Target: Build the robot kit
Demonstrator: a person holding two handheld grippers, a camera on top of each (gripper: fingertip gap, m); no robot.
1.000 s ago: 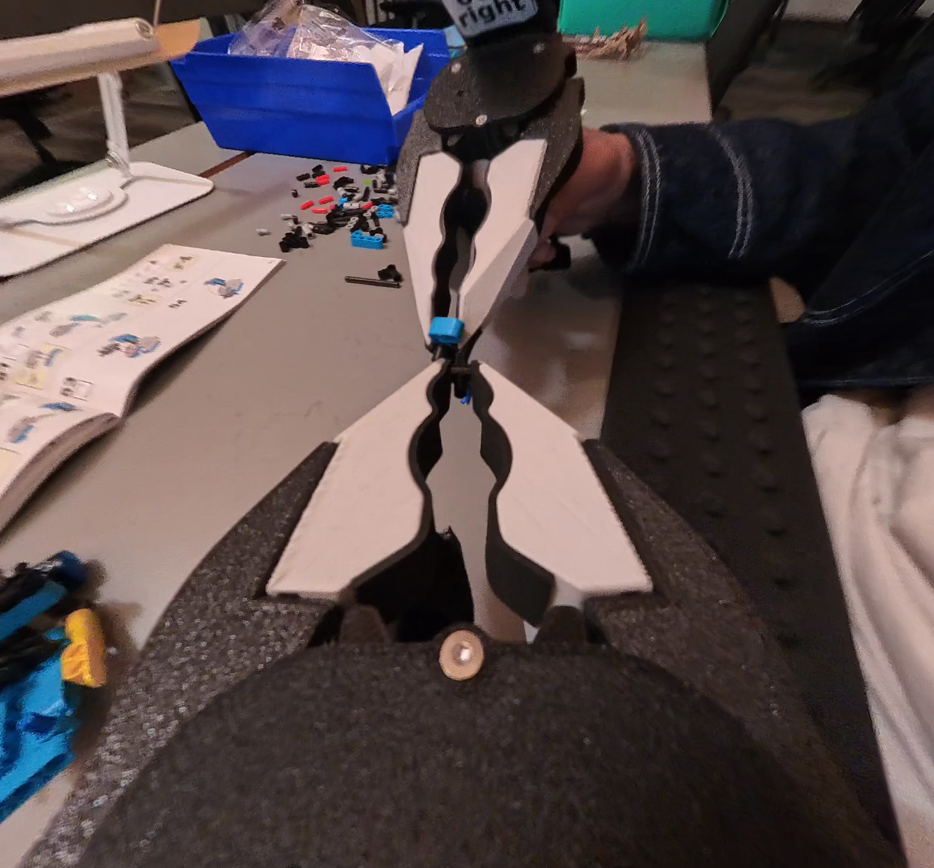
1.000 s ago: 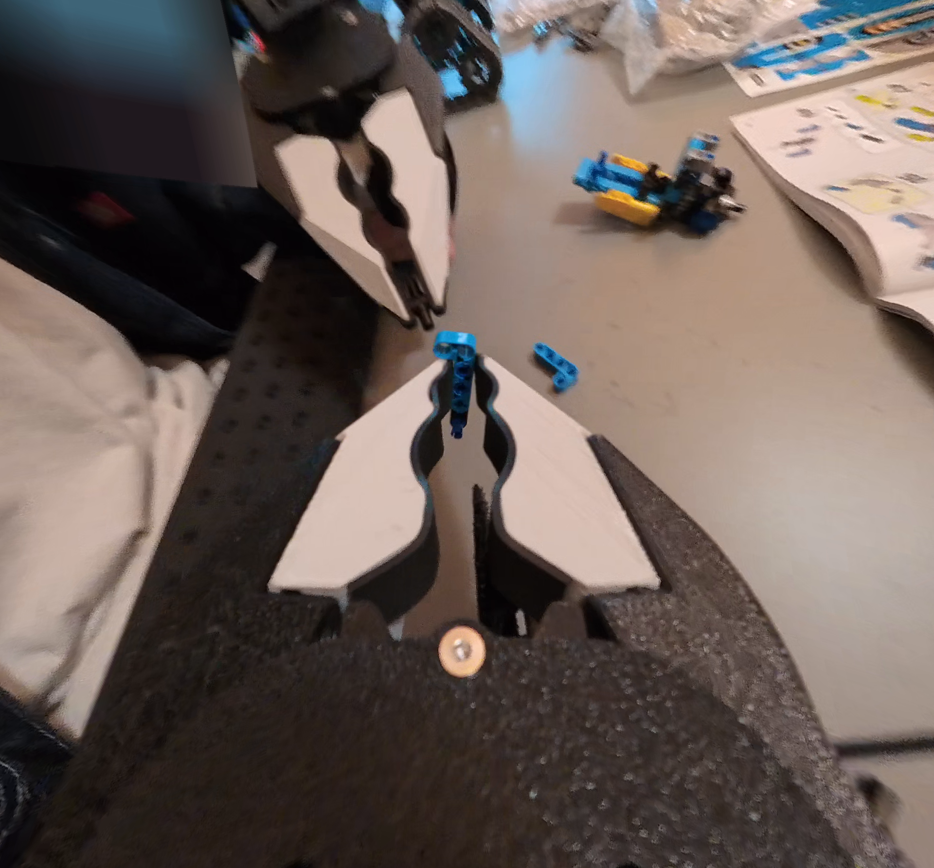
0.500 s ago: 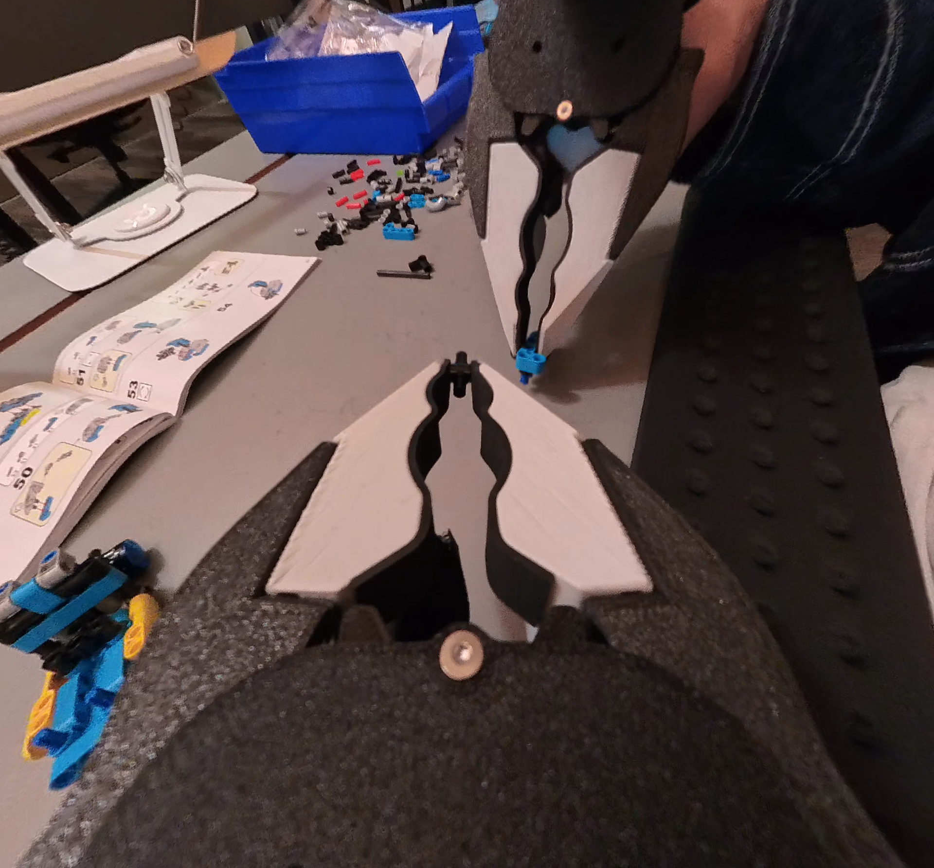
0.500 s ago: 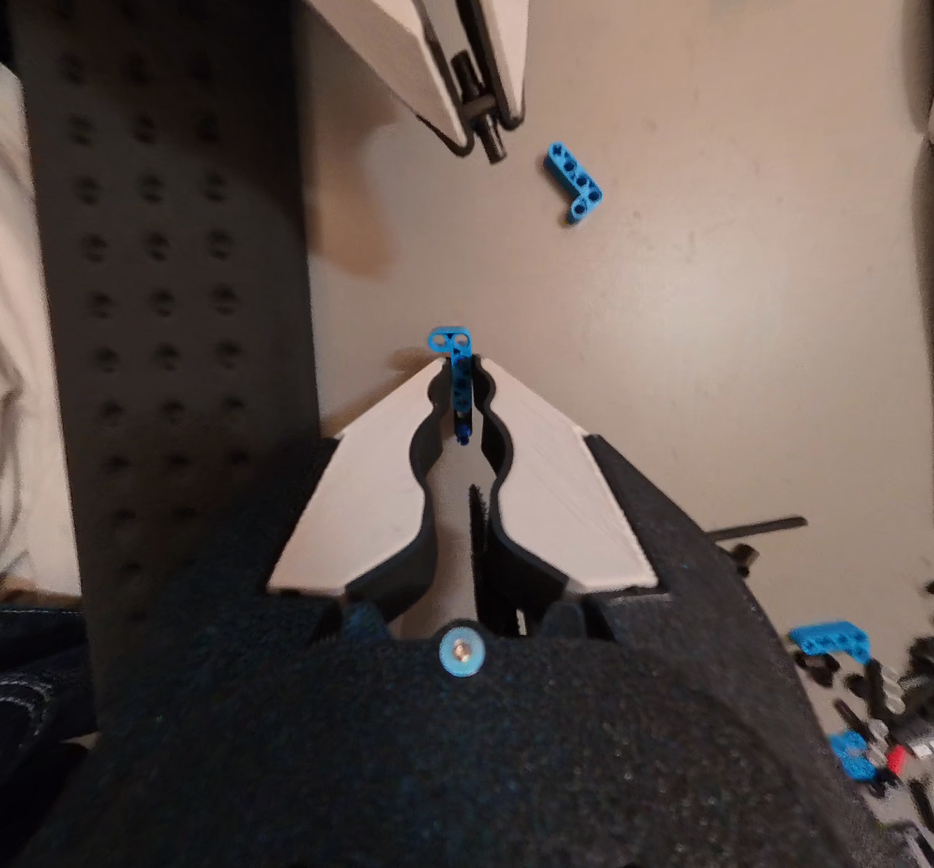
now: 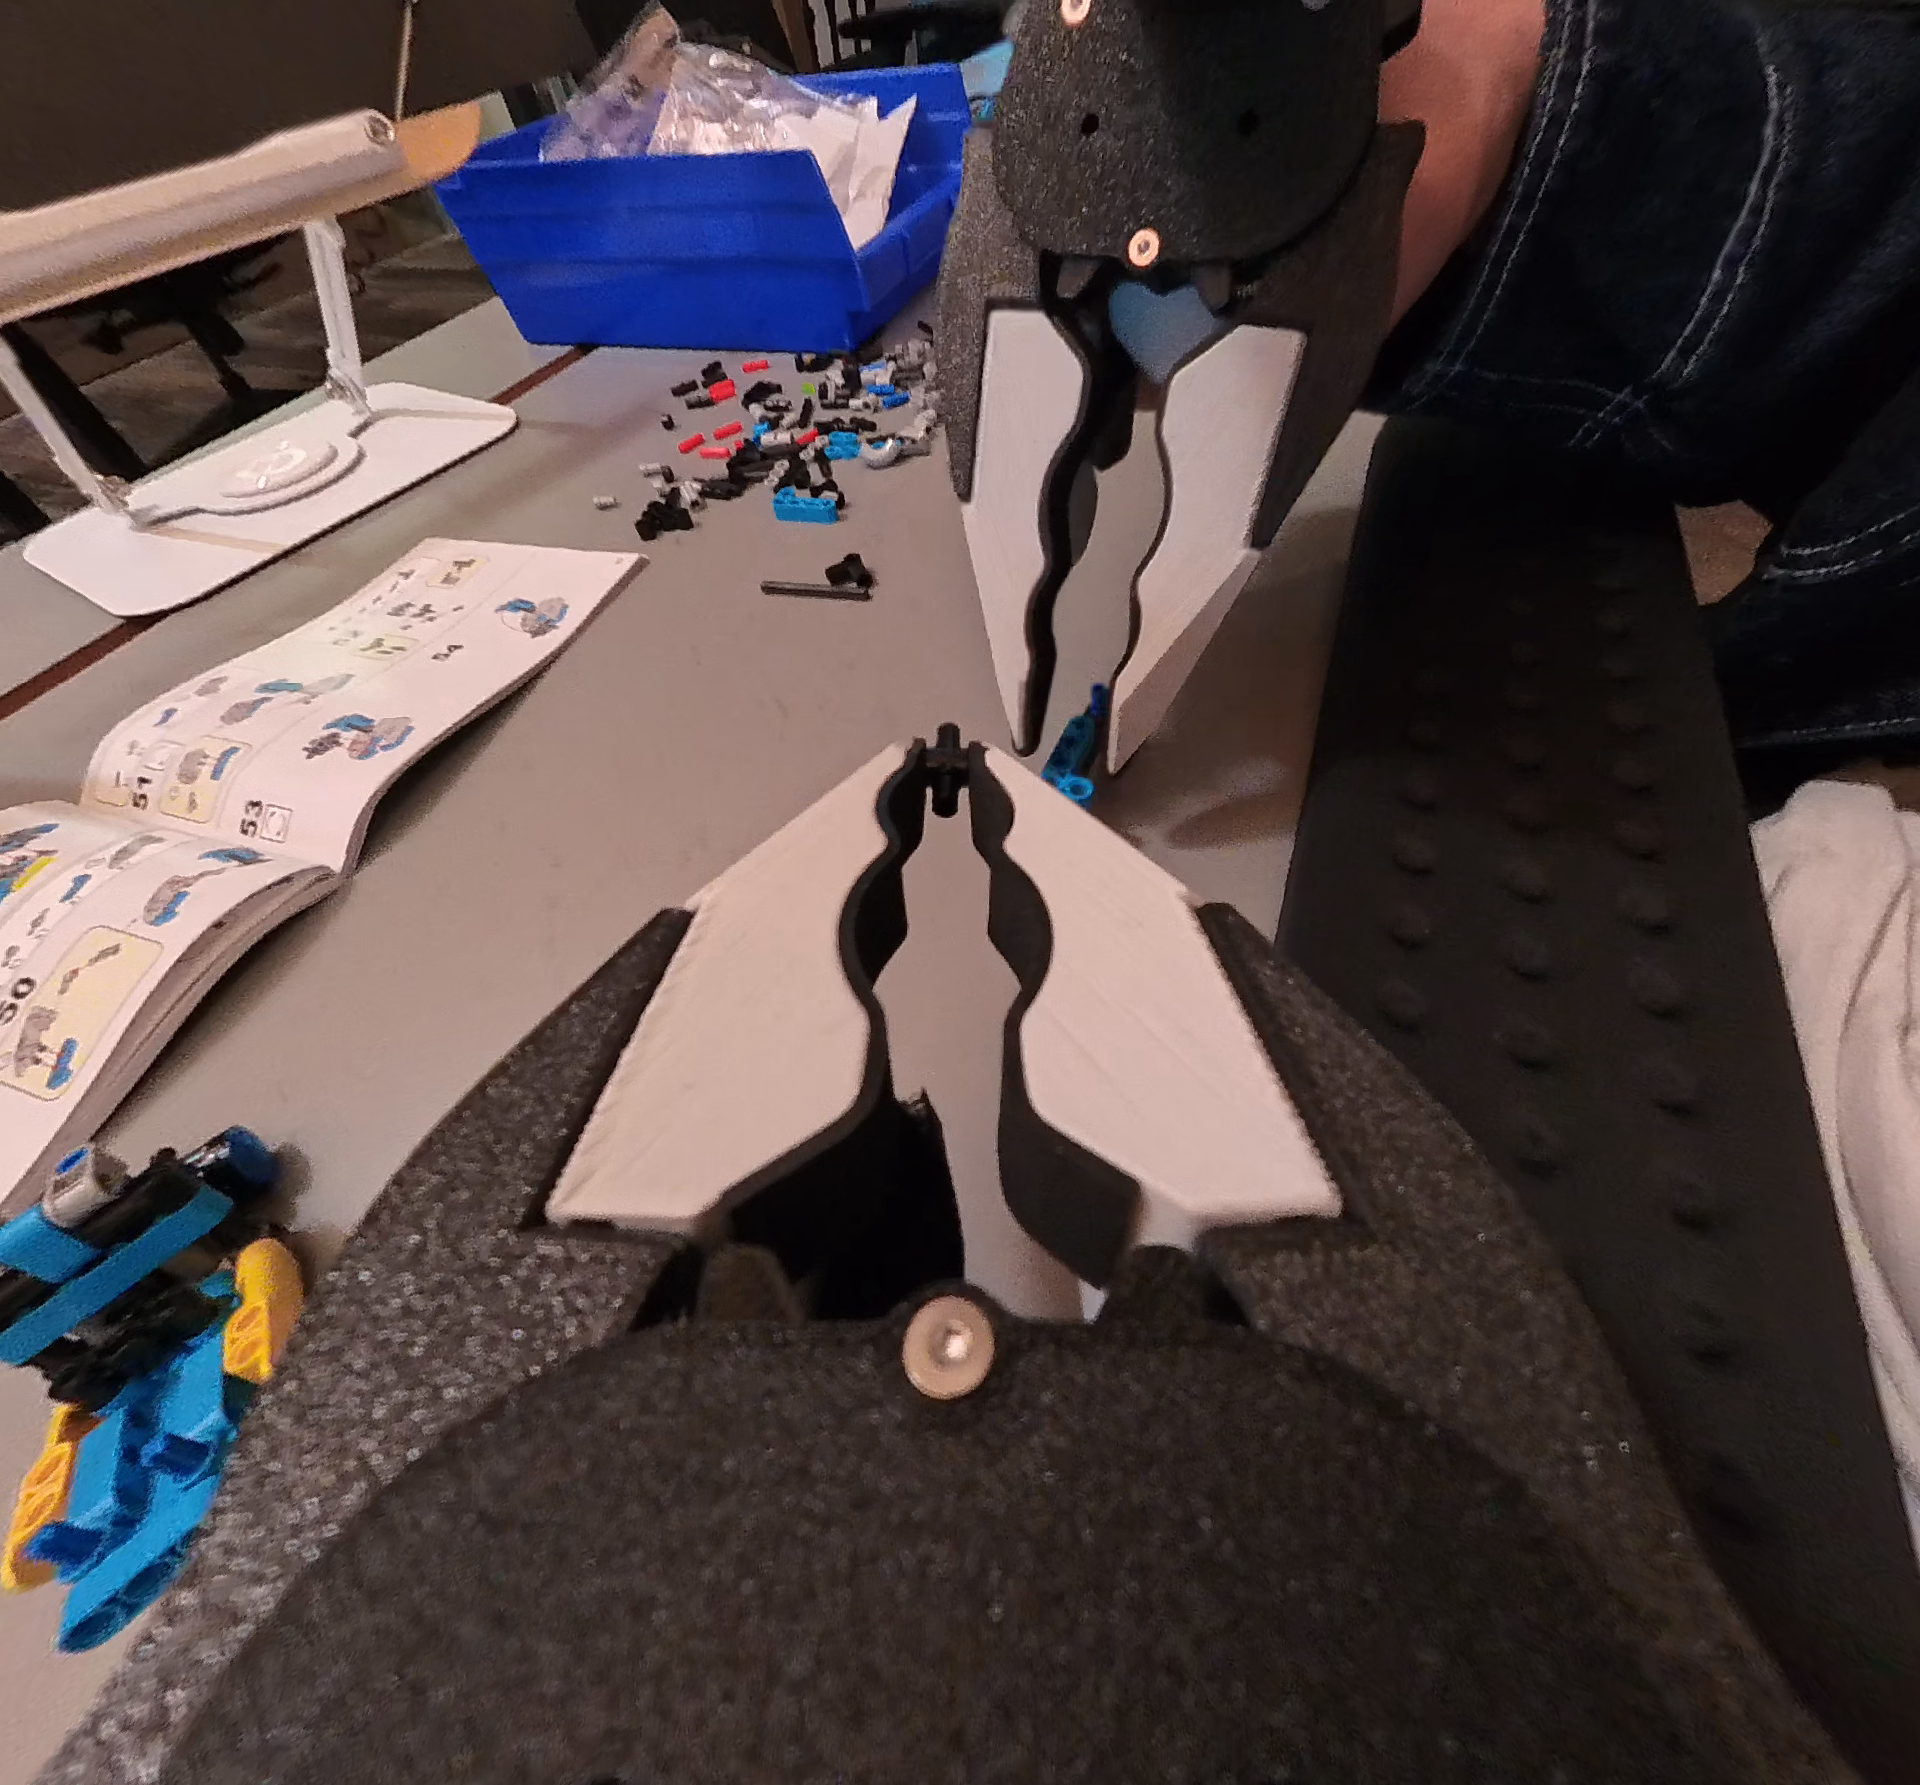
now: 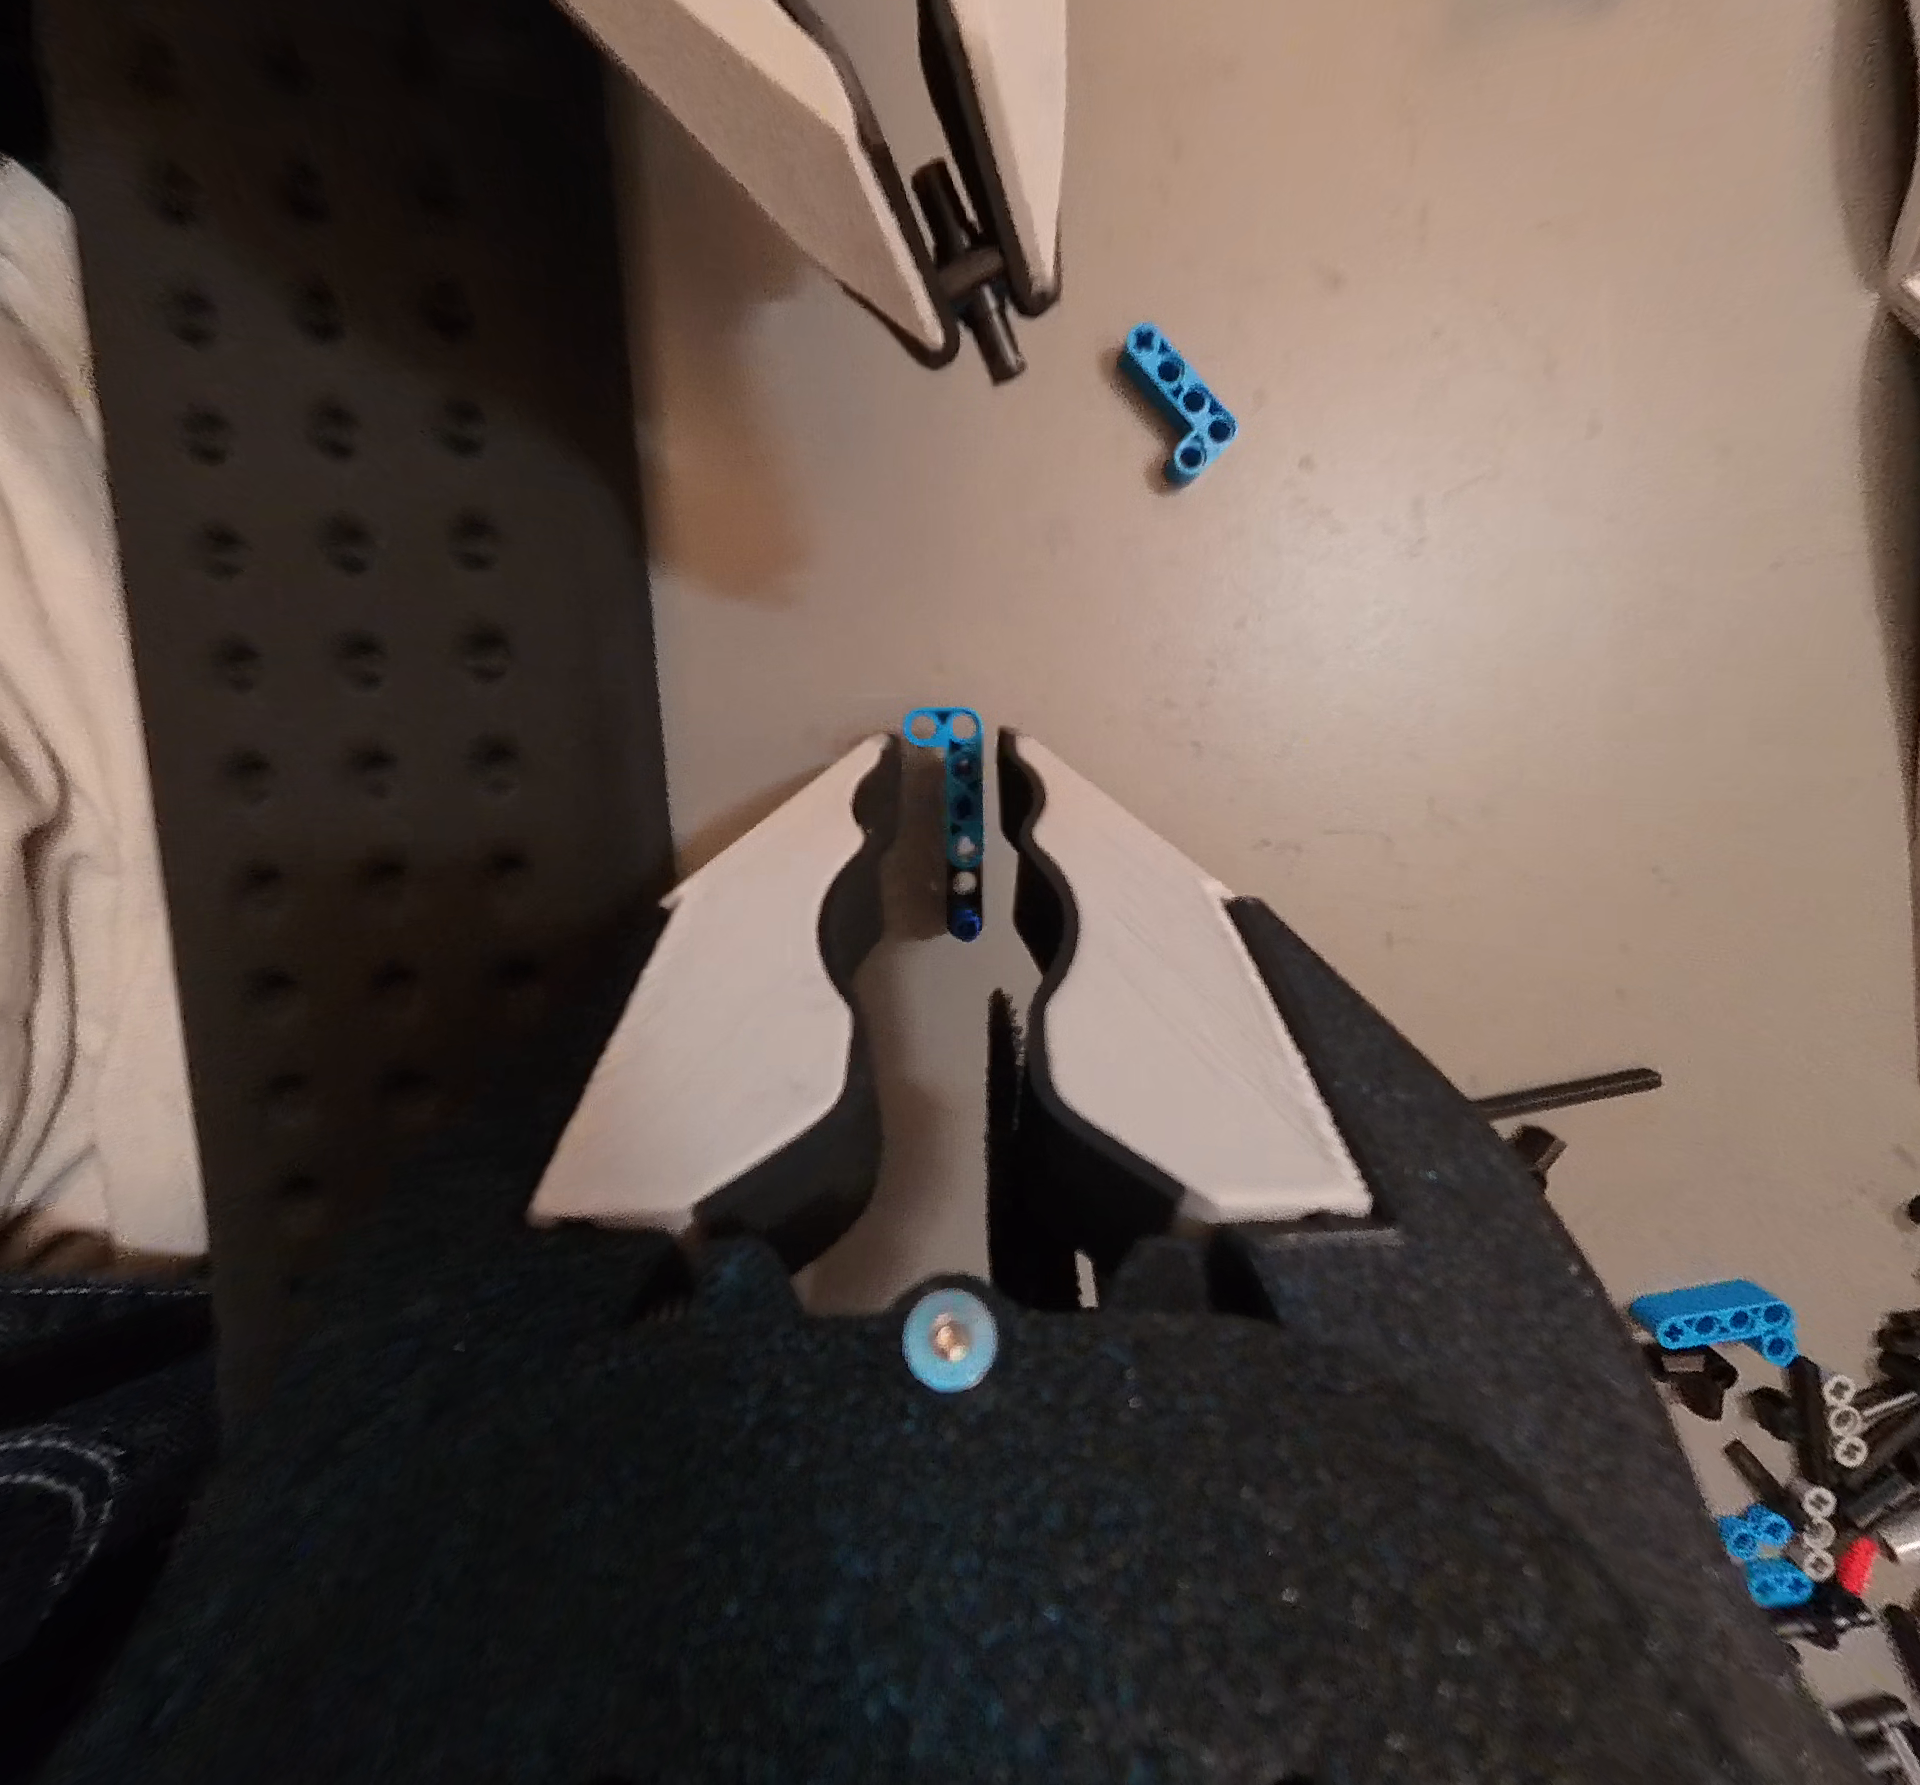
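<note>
My left gripper is shut on a small black pin that sticks out of its tips. It also shows at the top of the right wrist view, still holding the pin. My right gripper points down at the grey table. Its jaws stand slightly apart around a blue L-shaped beam, with a gap on each side. In the left wrist view the right gripper is just beyond my left tips, with the beam at the table between its fingers. A second blue L-beam lies loose nearby.
An open instruction booklet lies on the left. A partly built blue and yellow model is at the near left. A pile of small parts, a black axle, a blue bin and a white lamp base lie behind. A black studded mat runs along the right. The tips of one gripper are about 7 cm away from the tips of the other. The black axle is about 15 cm from my right fingertips. Look for it in the right wrist view too.
The right gripper swung away from the left tips, tipped down to the table and opened around the blue beam. The left gripper kept the black pin.
</note>
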